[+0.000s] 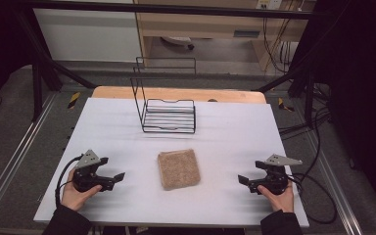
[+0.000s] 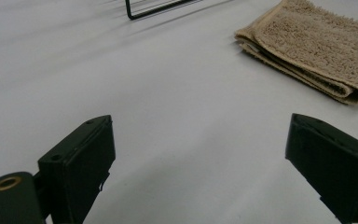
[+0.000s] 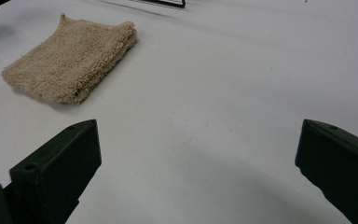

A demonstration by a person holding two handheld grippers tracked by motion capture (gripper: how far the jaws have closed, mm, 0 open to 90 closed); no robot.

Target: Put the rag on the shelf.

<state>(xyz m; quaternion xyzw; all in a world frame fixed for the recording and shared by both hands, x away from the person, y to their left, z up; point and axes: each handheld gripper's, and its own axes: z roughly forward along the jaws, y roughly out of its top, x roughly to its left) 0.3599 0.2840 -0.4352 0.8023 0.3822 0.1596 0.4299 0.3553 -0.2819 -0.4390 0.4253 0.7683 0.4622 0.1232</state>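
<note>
A folded towel (image 1: 178, 169) is laid flat on the desk (image 1: 225, 127), between the left gripper (image 1: 111, 170) and the right gripper (image 1: 251, 172), well apart from both. Both grippers are held with jaws spread wide, nothing grasped. A wire rack (image 1: 169, 115) is seen beyond the towel.

A folded towel (image 1: 178, 169) lies flat on the desk (image 1: 235, 127), just nearer the front edge than the middle. Behind it, toward the back edge, stands a wire rack (image 1: 168, 115). The left gripper (image 1: 111, 169) sits near the front left corner, the right gripper (image 1: 251, 172) near the front right, the towel between them.
</note>
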